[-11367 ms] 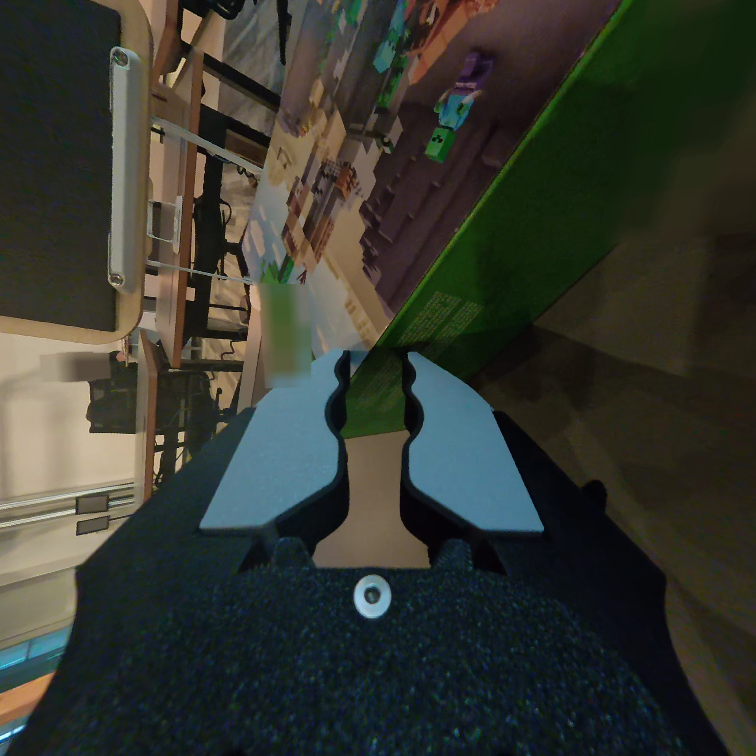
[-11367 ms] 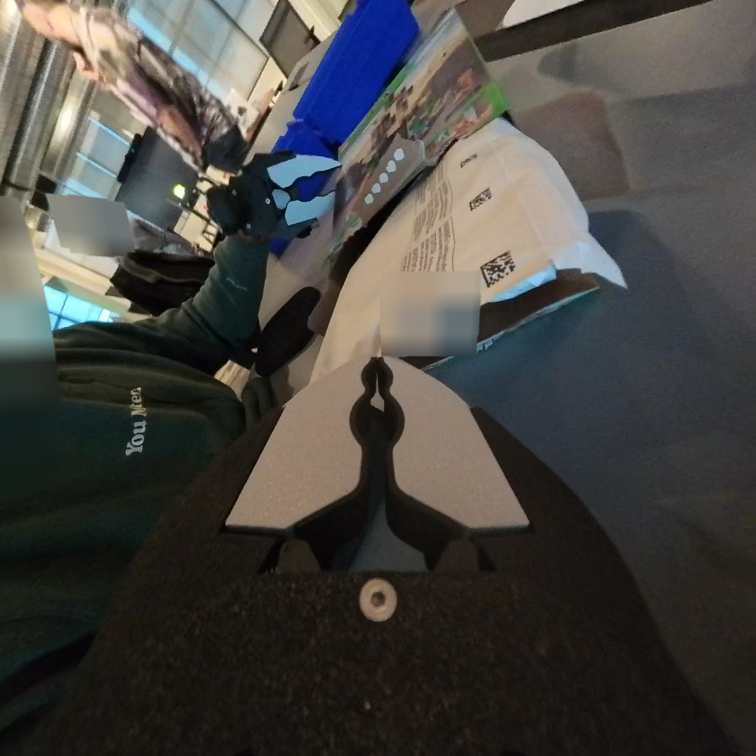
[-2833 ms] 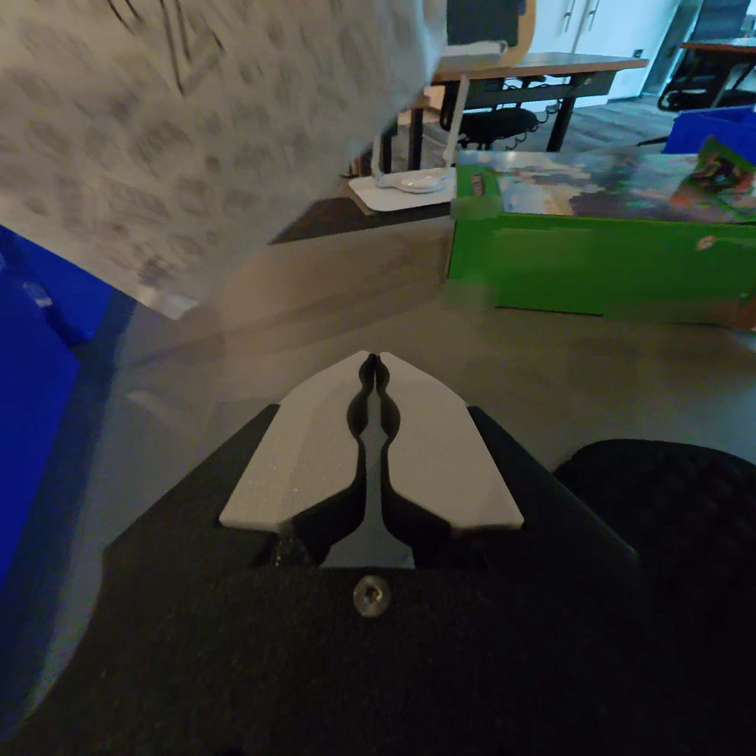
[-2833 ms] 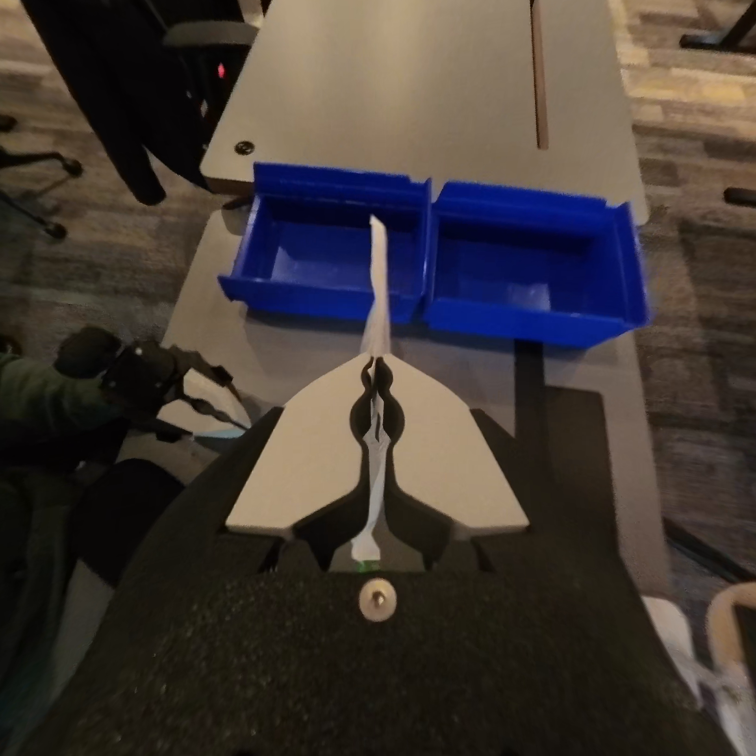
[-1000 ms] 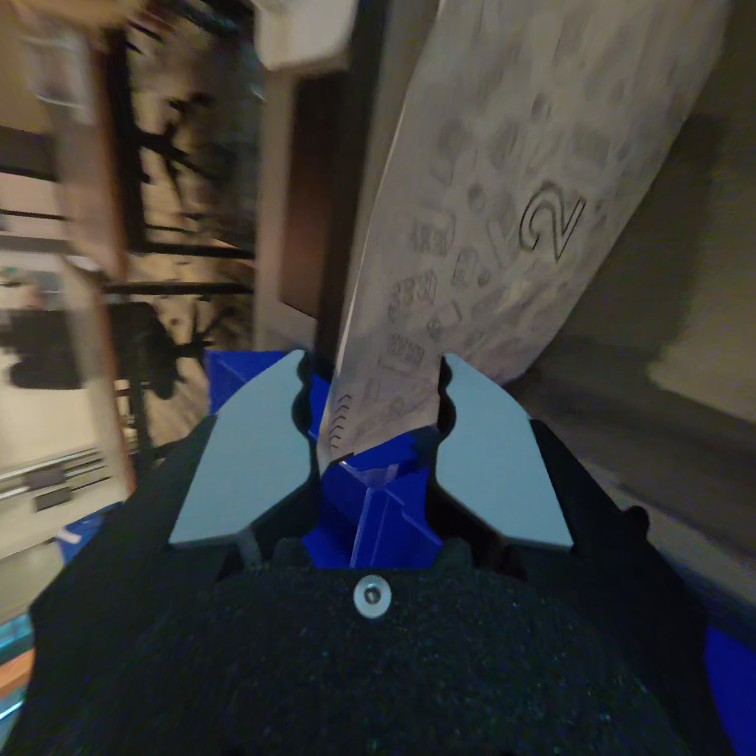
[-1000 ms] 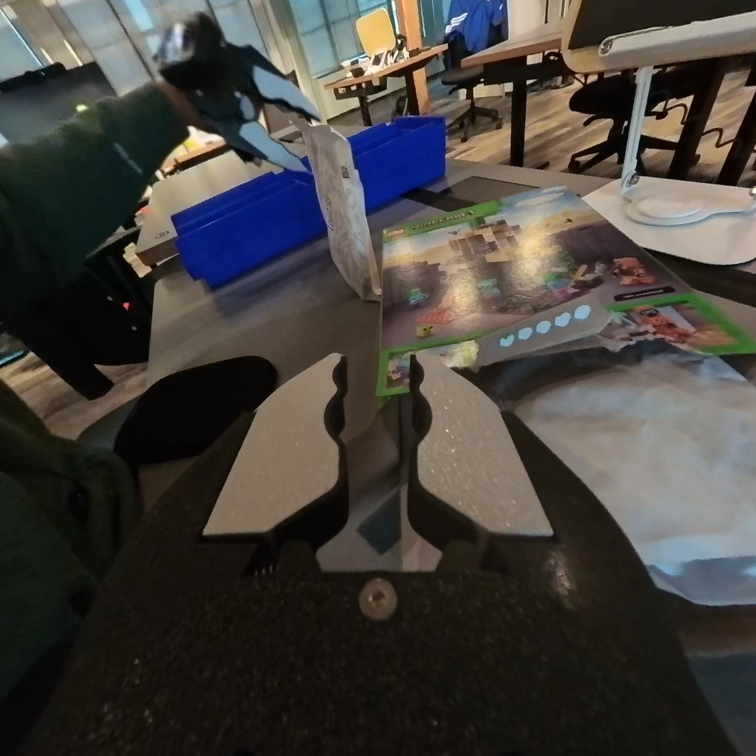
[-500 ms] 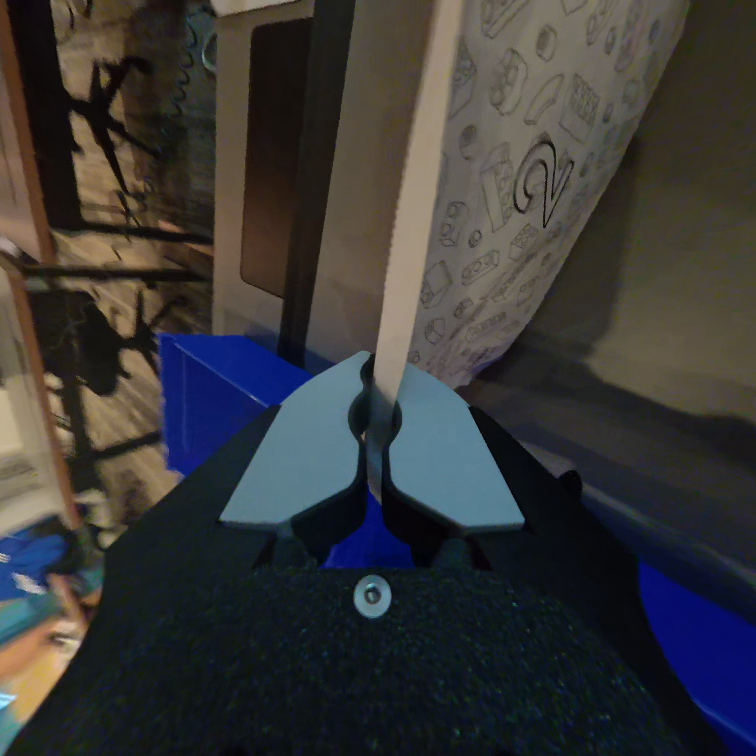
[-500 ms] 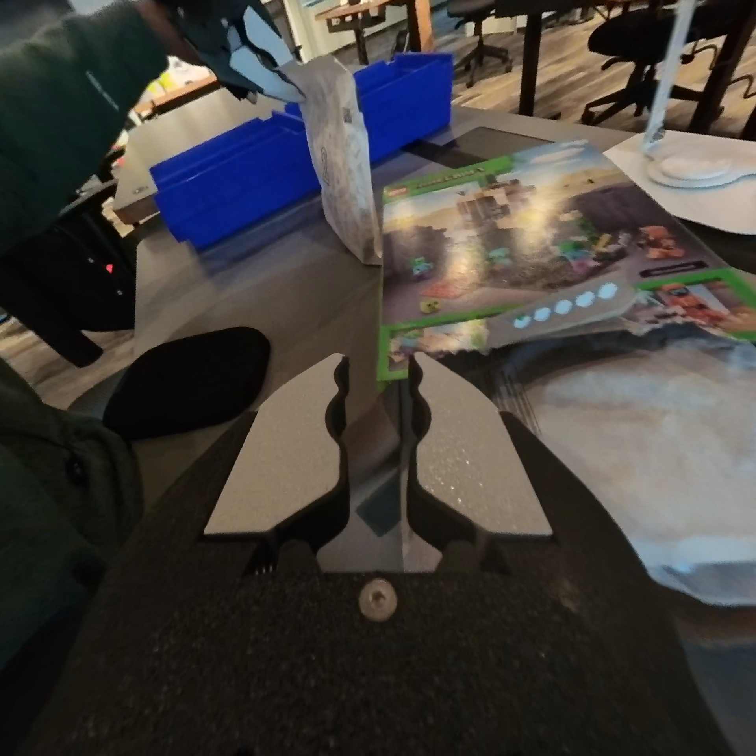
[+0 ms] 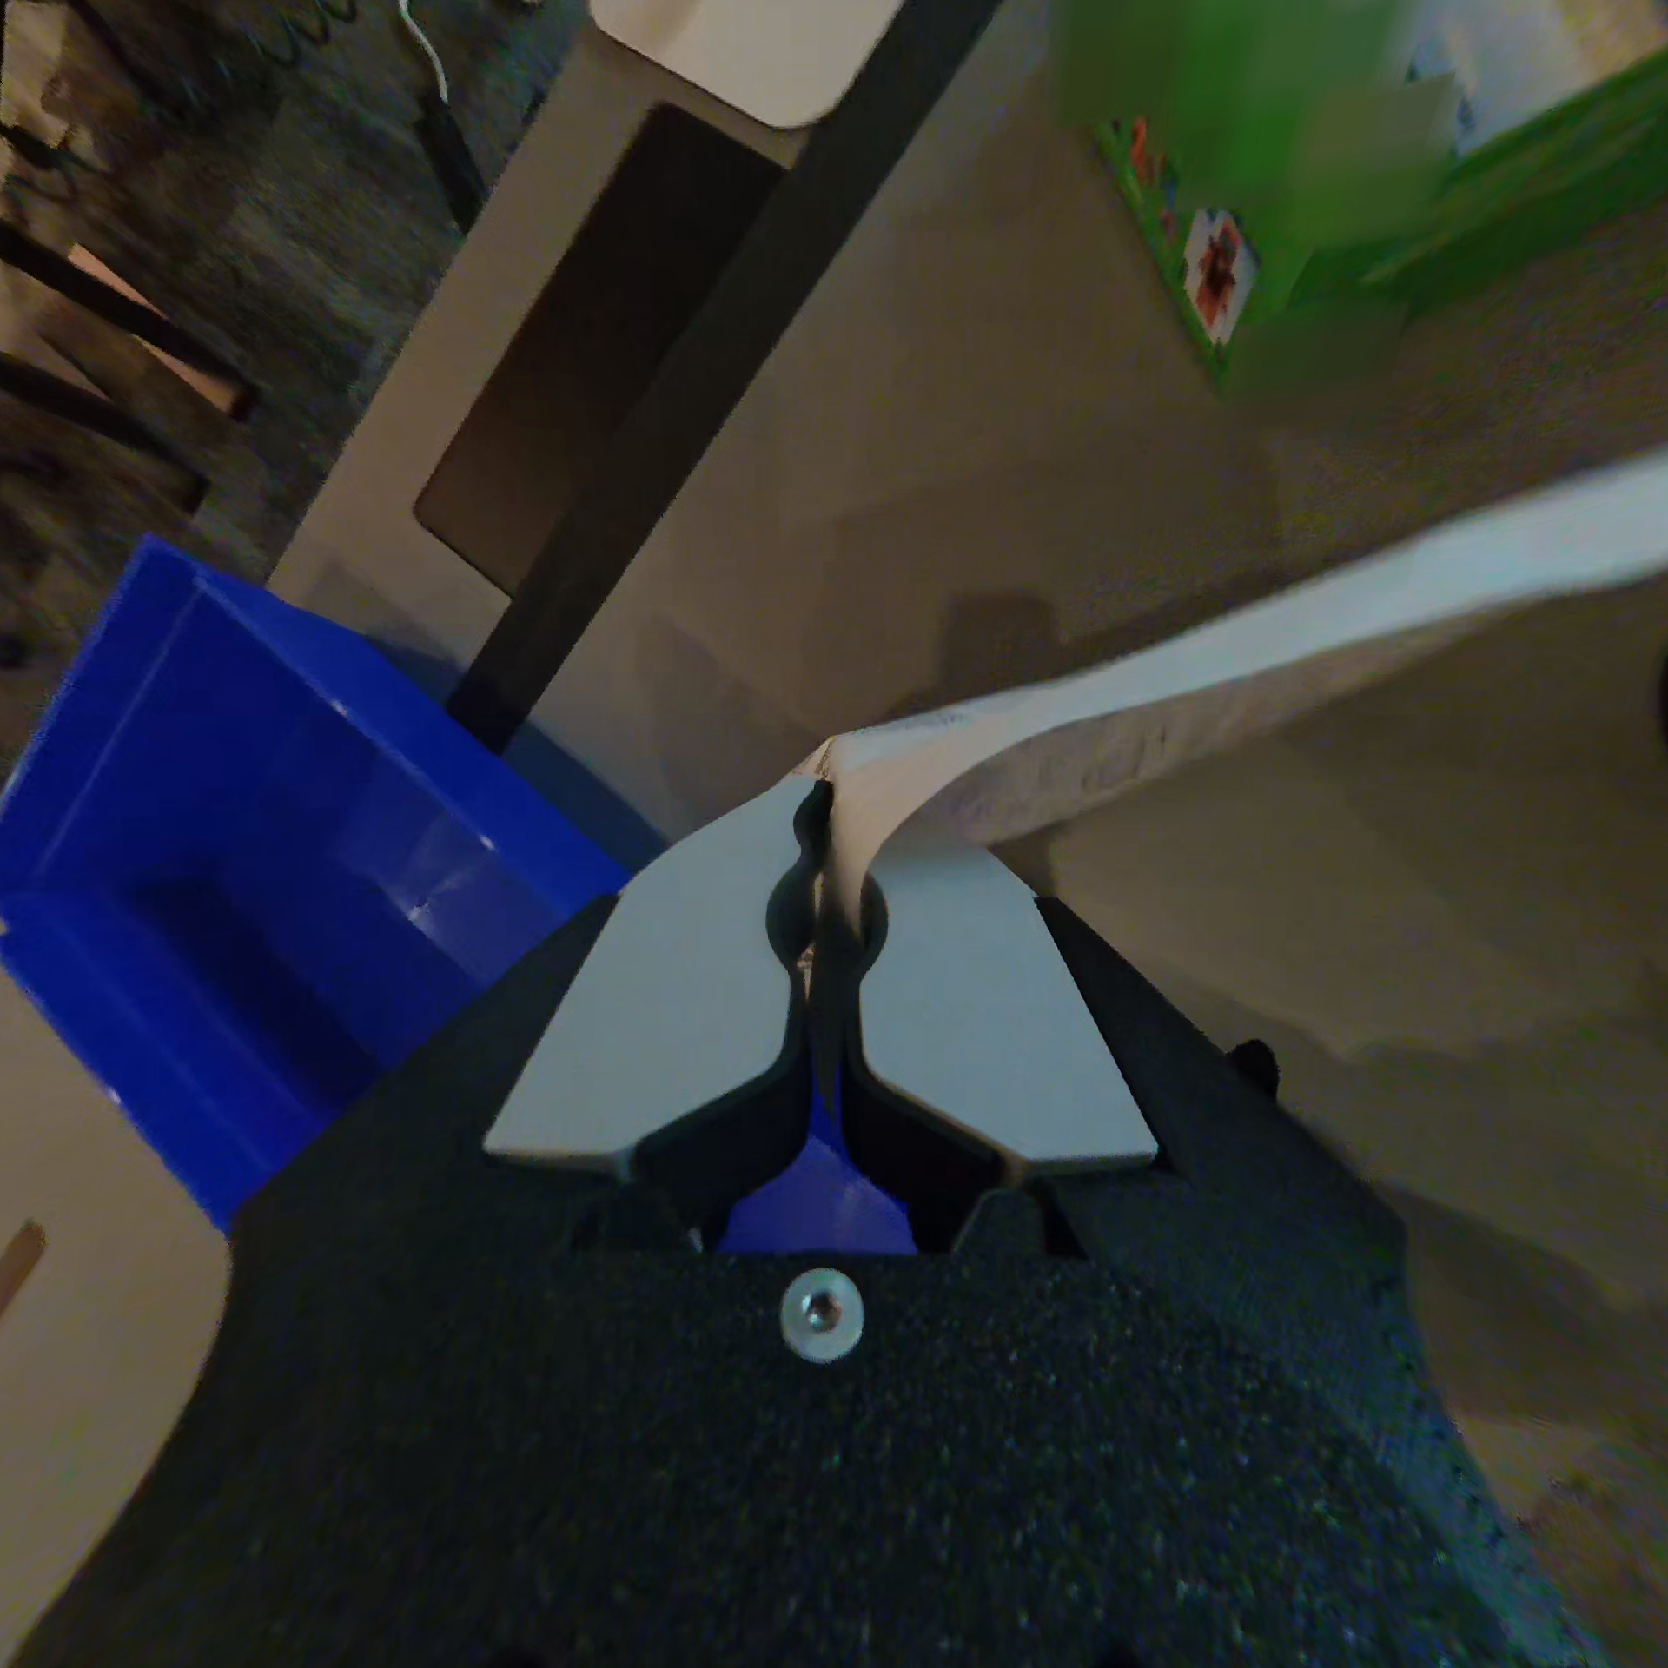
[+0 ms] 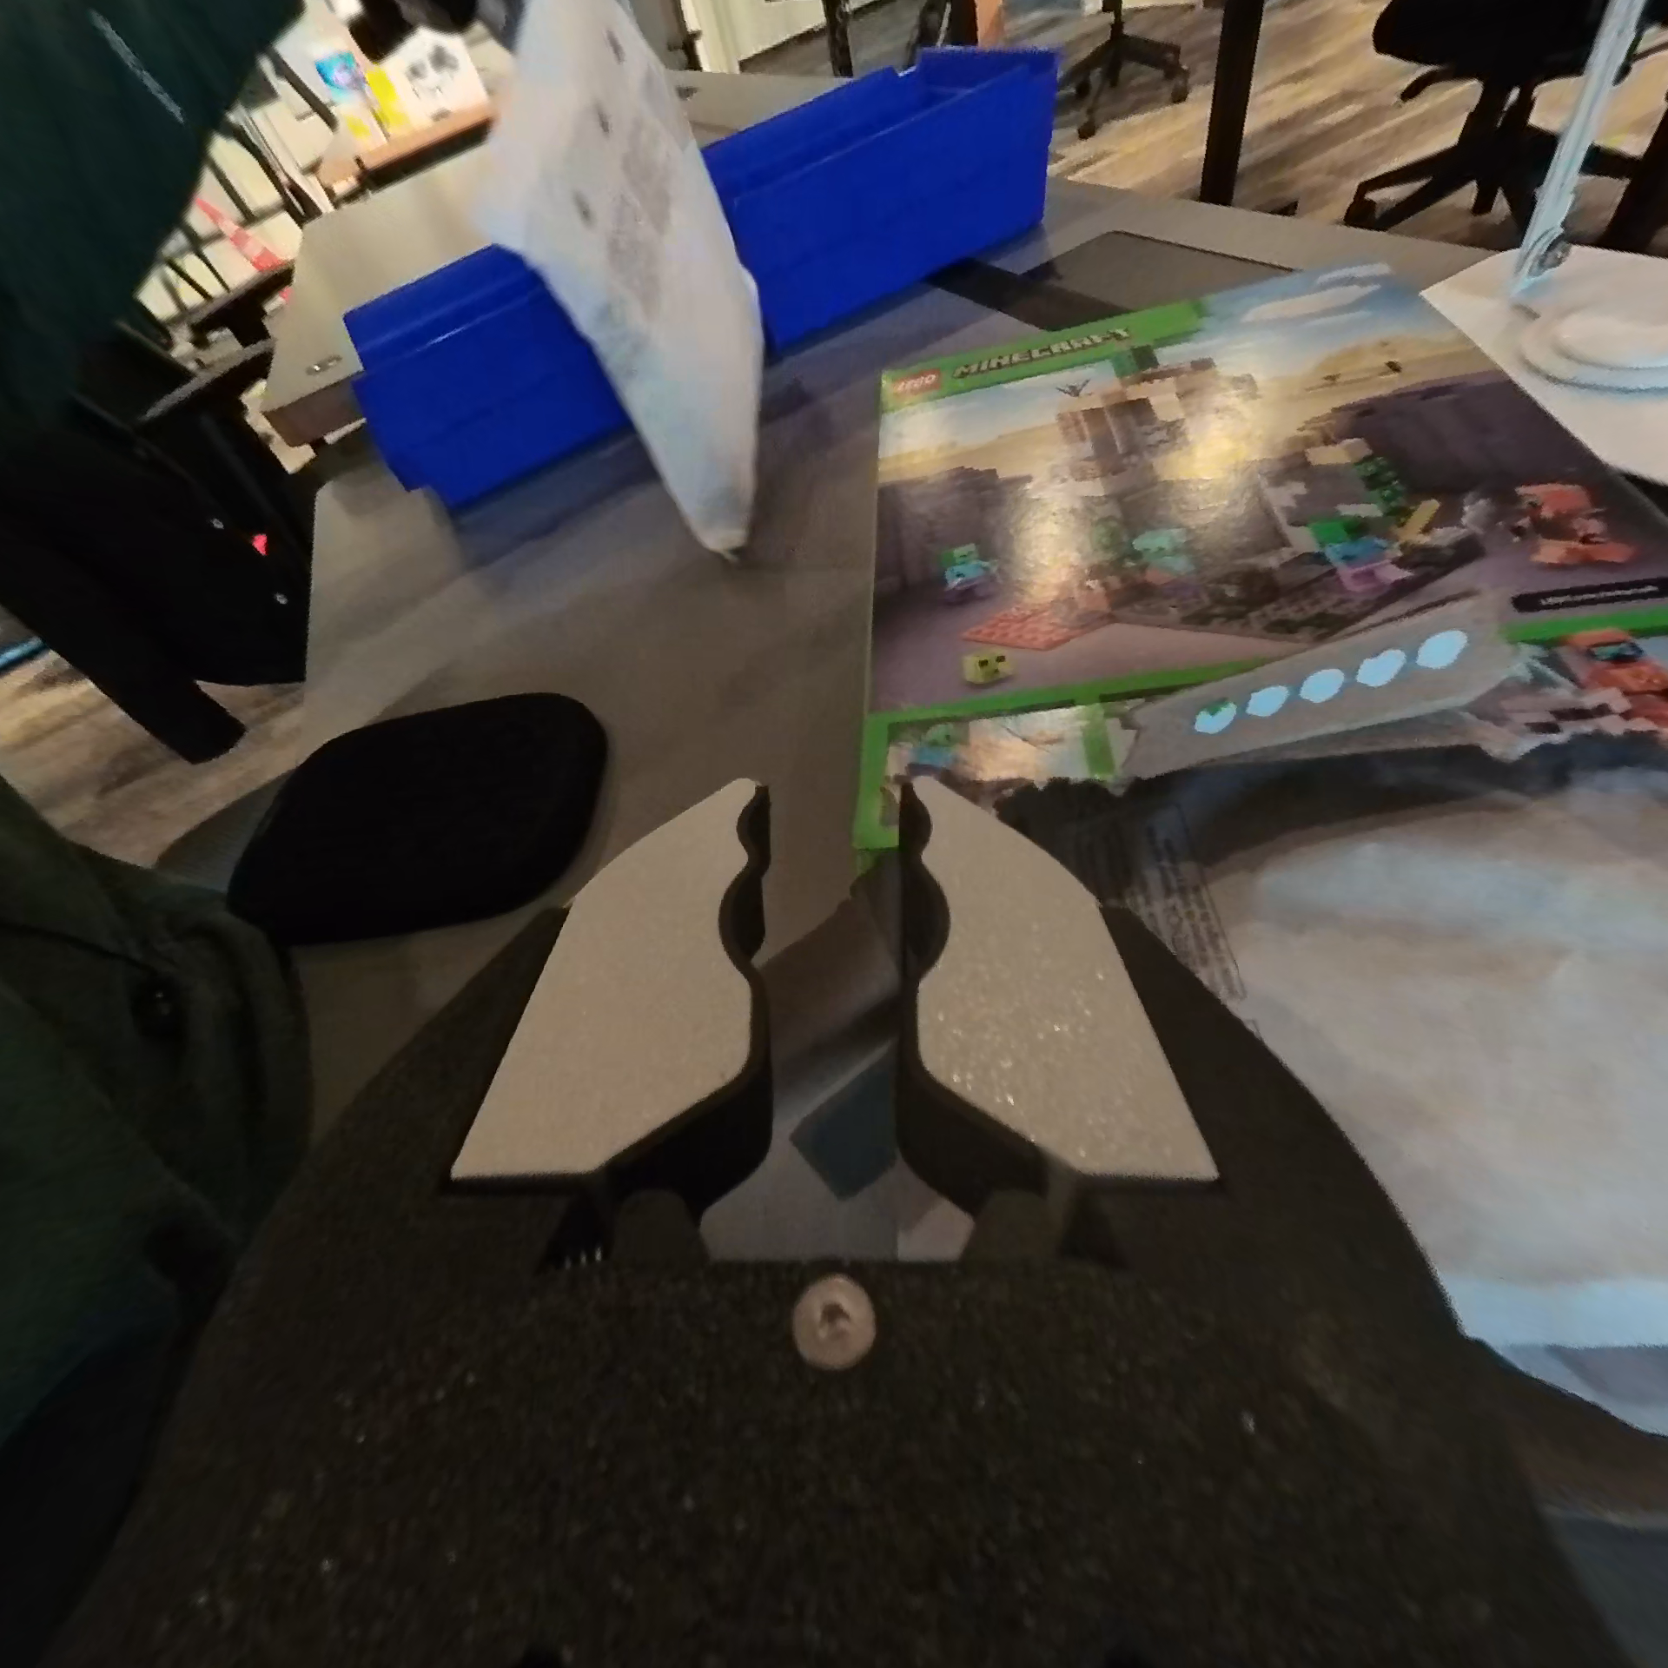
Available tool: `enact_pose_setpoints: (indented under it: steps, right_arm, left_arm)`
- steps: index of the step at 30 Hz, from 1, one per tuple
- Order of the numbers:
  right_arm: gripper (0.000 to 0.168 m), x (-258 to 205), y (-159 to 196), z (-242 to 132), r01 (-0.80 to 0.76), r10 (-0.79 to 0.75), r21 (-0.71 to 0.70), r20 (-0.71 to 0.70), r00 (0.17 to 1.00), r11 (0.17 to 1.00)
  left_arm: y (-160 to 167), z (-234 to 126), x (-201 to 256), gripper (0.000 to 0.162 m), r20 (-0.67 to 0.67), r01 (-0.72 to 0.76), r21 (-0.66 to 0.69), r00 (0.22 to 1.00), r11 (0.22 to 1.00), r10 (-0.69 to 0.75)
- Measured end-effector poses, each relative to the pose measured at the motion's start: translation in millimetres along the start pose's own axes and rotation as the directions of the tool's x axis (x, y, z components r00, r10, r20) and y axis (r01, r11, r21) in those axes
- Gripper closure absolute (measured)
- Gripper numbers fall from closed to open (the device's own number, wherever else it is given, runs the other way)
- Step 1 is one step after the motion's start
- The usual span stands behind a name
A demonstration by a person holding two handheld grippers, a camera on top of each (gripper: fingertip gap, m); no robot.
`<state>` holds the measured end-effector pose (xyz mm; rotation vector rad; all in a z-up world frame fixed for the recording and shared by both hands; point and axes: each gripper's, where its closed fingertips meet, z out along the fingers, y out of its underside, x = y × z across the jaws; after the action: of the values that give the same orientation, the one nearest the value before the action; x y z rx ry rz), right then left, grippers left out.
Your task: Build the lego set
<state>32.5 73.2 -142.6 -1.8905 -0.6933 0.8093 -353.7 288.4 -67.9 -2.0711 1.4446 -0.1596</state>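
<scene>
The left gripper [image 9: 826, 803] is closed tight on the top edge of a white paper bag [image 9: 1264, 686], which runs from between the fingers away to the right. Half a second ago the bag stood almost straight up from this gripper; now it lies nearly sideways in the left wrist view, so the gripper has turned. Below and to the left of the gripper is a blue bin [image 9: 226, 812], and beyond it the grey table [image 9: 903, 451]. A corner of the green lego box [image 9: 1309, 226] shows at the top right, blurred.

The right gripper [image 10: 835, 803] is released, with a clear gap between its fingers, and it holds nothing. The gap is the same as half a second ago. It hangs over the near edge of the table [image 10: 632, 650], just beside the lower left corner of the lego box [image 10: 1218, 505], which lies flat. A large white paper bag [image 10: 1399, 1038] lies on the near part of the box, to the right of the gripper.

Farther off in the right wrist view, the held bag [image 10: 650, 298] hangs in the air in front of the long blue bin [image 10: 839, 226], with its lower corner close to the table; I cannot tell if it touches. Compared with before, it hangs more to the right. A black pad [image 10: 424, 803] lies on the table to the left of the right gripper. A dark green sleeve [image 10: 99, 135] fills the upper left corner.
</scene>
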Motion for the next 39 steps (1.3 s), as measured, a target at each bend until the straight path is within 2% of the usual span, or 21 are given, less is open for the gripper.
enact_pose_setpoints:
  steps: [1,6,9,15,19,23,26,31,35,39]
  right_arm:
    - [0.141,1,1,0,-0.005,0.005,0.000,0.001,1.000,1.000]
    - [0.141,1,1,-1,-0.014,0.013,0.006,0.008,1.000,1.000]
    - [0.141,0,-2,-1,-0.014,0.014,0.016,0.015,1.000,1.000]
    - [0.141,0,0,0,-0.024,0.024,0.011,0.015,1.000,1.000]
    - [0.141,4,2,2,-0.037,0.037,-0.009,0.008,0.999,0.999]
    - [0.141,5,0,6,-0.046,0.046,-0.026,0.004,0.999,0.999]
    - [0.141,6,-2,8,-0.042,0.042,-0.042,0.003,0.999,0.998]
    - [0.141,6,-3,10,-0.040,0.041,-0.058,0.018,0.999,0.997]
    - [0.141,4,-4,13,-0.046,0.048,-0.051,0.039,0.998,0.998]
    - [0.141,6,-2,16,-0.059,0.061,-0.054,0.041,0.997,0.997]
  left_arm:
    - [-2,-4,-3,0.161,0.004,0.017,0.003,1.000,1.000,-0.017]
    - [-19,-28,-26,0.161,0.057,0.101,0.056,0.993,0.993,-0.104]
    - [-32,-46,-55,0.161,0.093,0.240,0.138,0.963,0.961,-0.254]
    - [-44,-81,-137,0.161,0.111,0.467,0.371,0.836,0.803,-0.538]
    - [-39,-99,-200,0.161,0.139,0.573,0.479,0.699,0.665,-0.702]
    - [-12,-99,-249,0.161,0.207,0.666,0.481,0.545,0.569,-0.813]
    - [17,-95,-270,0.161,0.322,0.698,0.410,0.492,0.587,-0.809]
    - [77,-88,-282,0.161,0.426,0.789,0.295,0.397,0.539,-0.813]
    - [124,-81,-282,0.162,0.498,0.835,0.209,0.357,0.509,-0.790]
    - [153,-72,-277,0.161,0.518,0.858,0.133,0.367,0.496,-0.773]
